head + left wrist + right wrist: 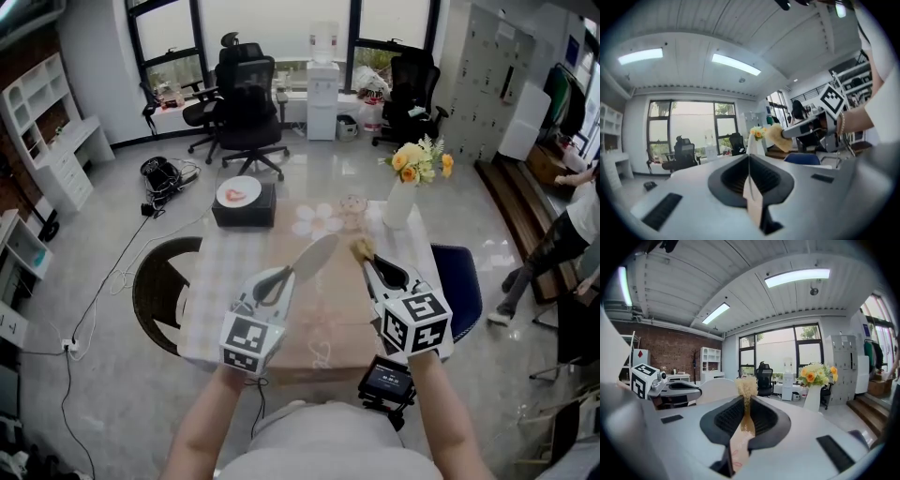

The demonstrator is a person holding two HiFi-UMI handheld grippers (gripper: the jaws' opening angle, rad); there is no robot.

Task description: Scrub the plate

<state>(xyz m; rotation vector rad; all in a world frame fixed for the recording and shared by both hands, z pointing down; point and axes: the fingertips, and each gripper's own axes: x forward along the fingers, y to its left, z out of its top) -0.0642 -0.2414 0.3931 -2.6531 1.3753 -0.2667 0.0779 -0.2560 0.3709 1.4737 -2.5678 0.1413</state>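
Above the cloth-covered surface (pixel 234 281), a white plate (pixel 316 256) is held aloft and tilted. Its rim is pinched tight in the left hand-held gripper (pixel 284 275), and its long axis runs away from the person. Just beside it to the right, a yellow scrubber (pixel 361 248) sits clamped in the right hand-held gripper (pixel 368 264). The plate's face lies to the scrubber's left, so the next stroke likely travels that way.

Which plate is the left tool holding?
The tilted plate clamped in the left tool; the red-marked plate lies flat on the black box.
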